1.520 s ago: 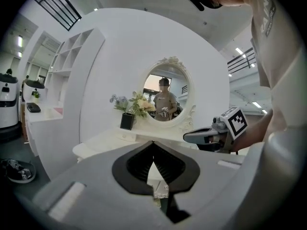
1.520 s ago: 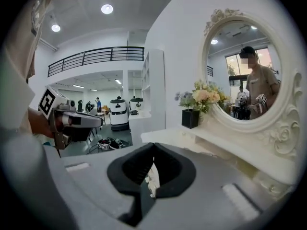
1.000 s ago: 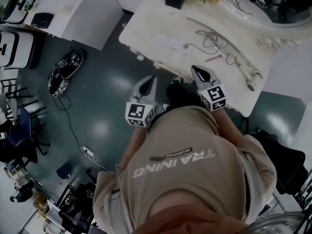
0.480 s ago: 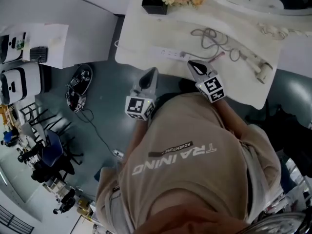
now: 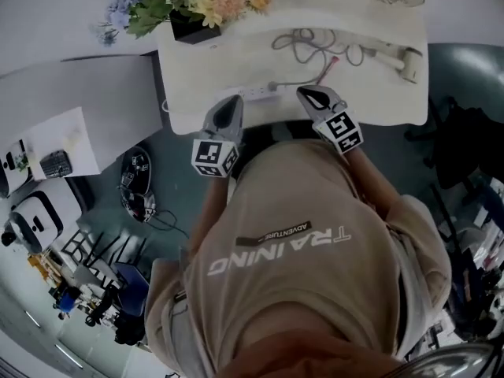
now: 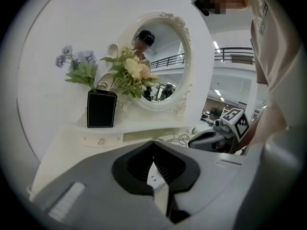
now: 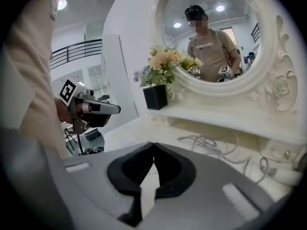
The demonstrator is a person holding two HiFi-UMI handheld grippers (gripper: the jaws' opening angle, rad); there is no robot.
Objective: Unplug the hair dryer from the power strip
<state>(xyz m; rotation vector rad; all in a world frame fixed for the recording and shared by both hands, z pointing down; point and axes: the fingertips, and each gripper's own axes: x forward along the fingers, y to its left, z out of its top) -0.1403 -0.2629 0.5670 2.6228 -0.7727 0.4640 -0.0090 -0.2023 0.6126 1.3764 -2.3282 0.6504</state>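
Note:
A white power strip (image 5: pixel 256 93) lies near the front edge of the white dressing table (image 5: pixel 181 113). A grey cord (image 5: pixel 311 50) runs from it in loose loops to the white hair dryer (image 5: pixel 396 56) at the right. My left gripper (image 5: pixel 231 107) hovers at the table's front edge just left of the strip, jaws shut and empty. The right gripper (image 5: pixel 309 94) sits just right of the strip, also shut and empty. In the left gripper view a bit of the strip (image 6: pixel 154 175) shows below the closed tips (image 6: pixel 153 145). The right gripper view shows the cord (image 7: pixel 216 145) beyond its tips (image 7: pixel 153 147).
Flowers in a black pot (image 5: pixel 189 26) stand at the table's back left, and an oval mirror (image 7: pixel 216 37) rises behind it. A small red item (image 5: pixel 329 68) lies by the cord. On the floor to the left are paper sheets (image 5: pixel 55 144) and dark equipment (image 5: pixel 135 183).
The table has come closer in the head view. Both grippers have moved from above the floor to the table's front edge, either side of the power strip. Both stay shut.

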